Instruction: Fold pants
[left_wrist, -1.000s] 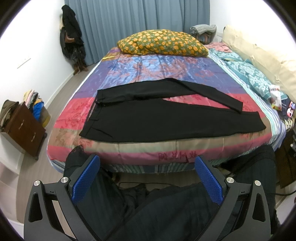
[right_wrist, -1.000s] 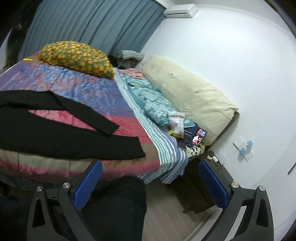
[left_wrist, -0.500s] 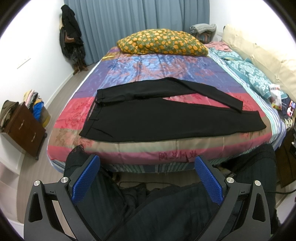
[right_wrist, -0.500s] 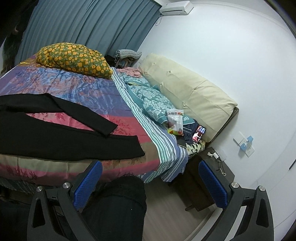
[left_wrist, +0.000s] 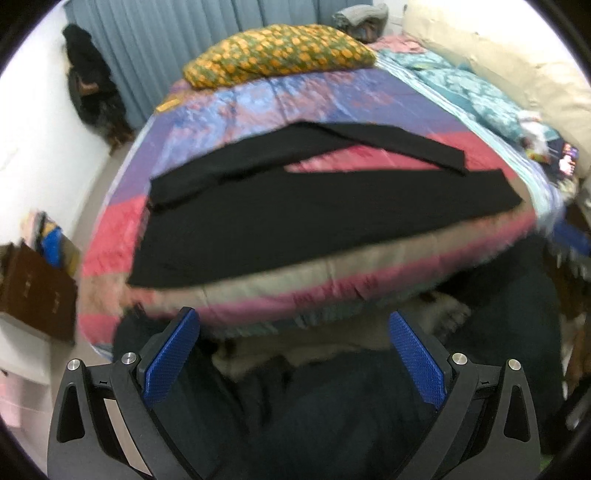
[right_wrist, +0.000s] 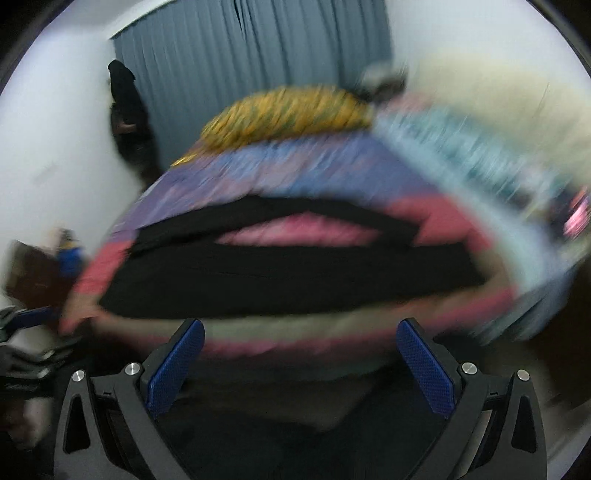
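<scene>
Folding not yet begun

Black pants (left_wrist: 317, 221) lie flat across the bed (left_wrist: 332, 291), 2 legs splayed, unfolded. Left gripper (left_wrist: 293, 332) and right gripper (right_wrist: 301, 341) hover short of the bed, spread wide, empty.

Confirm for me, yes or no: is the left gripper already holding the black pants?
No: the left gripper is open and short of the bed, with the black pants lying flat beyond it.

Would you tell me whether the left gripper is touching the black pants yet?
Apart. In the left wrist view, the open left gripper sits short of the bed edge, striped quilt between it and the pants.
</scene>
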